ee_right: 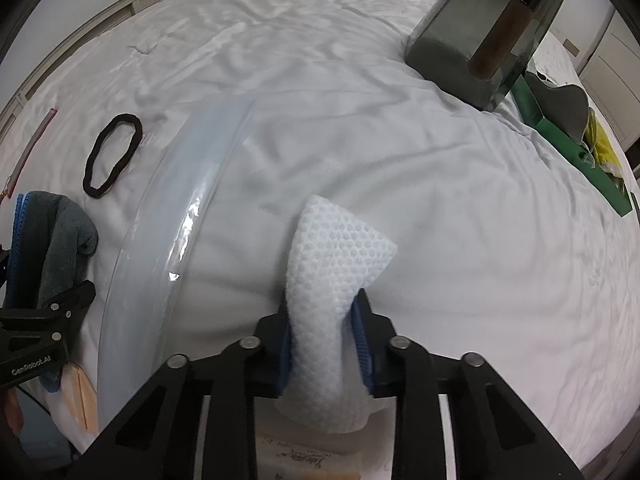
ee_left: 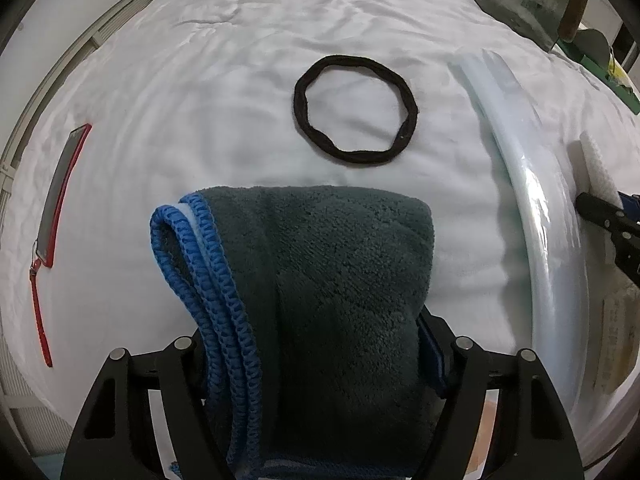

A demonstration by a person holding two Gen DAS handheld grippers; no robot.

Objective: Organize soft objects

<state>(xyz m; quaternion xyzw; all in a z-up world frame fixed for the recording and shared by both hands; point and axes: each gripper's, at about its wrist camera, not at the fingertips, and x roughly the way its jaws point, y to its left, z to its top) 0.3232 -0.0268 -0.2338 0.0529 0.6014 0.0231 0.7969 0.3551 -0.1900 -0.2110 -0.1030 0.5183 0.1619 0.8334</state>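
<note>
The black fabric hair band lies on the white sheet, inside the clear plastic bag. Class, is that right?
Not quite. The black fabric hair band lies on the white sheet, but beside the clear plastic bag, not inside; the left wrist view shows it.

- Left wrist view: sitting just behind the left gripper (ee_left: 316, 364), looking steeply down along its fingers at the white sheet (ee_left: 200, 80); very near, the grey towel (ee_left: 340, 280) filling the lower middle.
- Right wrist view: sitting just behind the right gripper (ee_right: 324, 340), also facing steeply down and forward; close in, the white mesh cloth (ee_right: 332, 272) rising between the fingers.
- Shared ground: both are taking in the black band (ee_left: 356, 110), ahead of the left gripper and far to the left of the right one (ee_right: 114, 156); the clear bag (ee_left: 536, 200), lying between the two grippers (ee_right: 172, 216); and the dark container (ee_left: 528, 0) at the far right (ee_right: 480, 32).
- Cross-sighting: each view is catching the other gripper at its edge.
</note>
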